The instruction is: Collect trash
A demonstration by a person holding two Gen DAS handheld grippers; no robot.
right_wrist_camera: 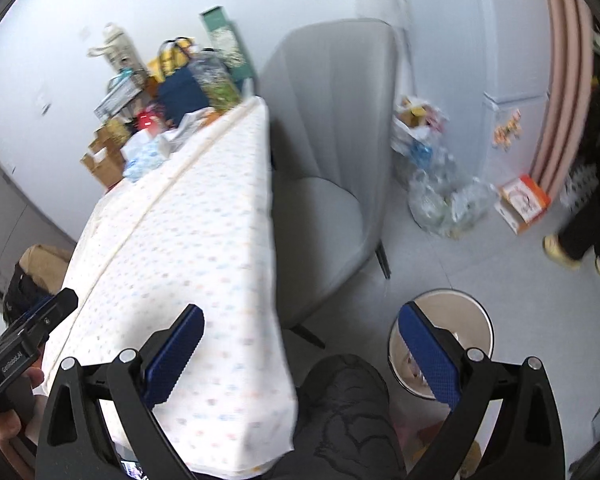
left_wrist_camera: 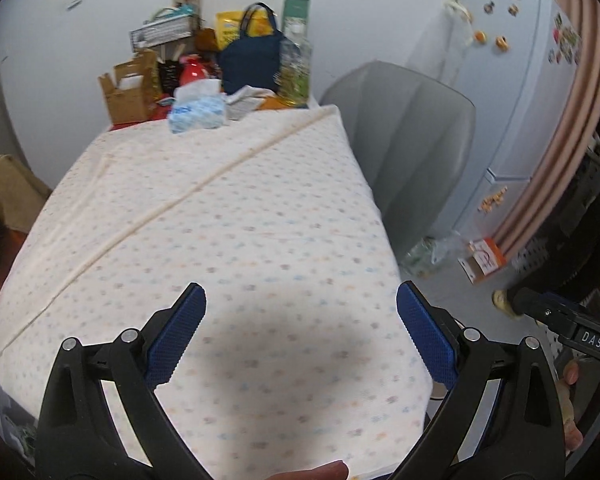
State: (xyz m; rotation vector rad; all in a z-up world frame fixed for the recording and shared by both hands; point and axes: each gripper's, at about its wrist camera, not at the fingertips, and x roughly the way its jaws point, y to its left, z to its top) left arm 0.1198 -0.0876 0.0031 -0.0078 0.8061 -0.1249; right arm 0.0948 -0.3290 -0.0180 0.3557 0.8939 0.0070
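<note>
White walls, pale floor (right_wrist_camera: 480,272), grey armchair (right_wrist_camera: 332,128) beside cloth-covered table (left_wrist_camera: 220,220).

"DAS" stands on the right hand-held gripper (left_wrist_camera: 572,328); other print is illegible.

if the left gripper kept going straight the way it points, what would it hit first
Probably the white dotted tablecloth under the open left gripper; going further along, the blue-and-white tissue pack. Depth is unclear.

Place: a home dining corner
Signs: fridge (left_wrist_camera: 516,92) with magnets, clothed table (left_wrist_camera: 204,248), grey armchair (right_wrist_camera: 332,128), bin (right_wrist_camera: 456,320)
</note>
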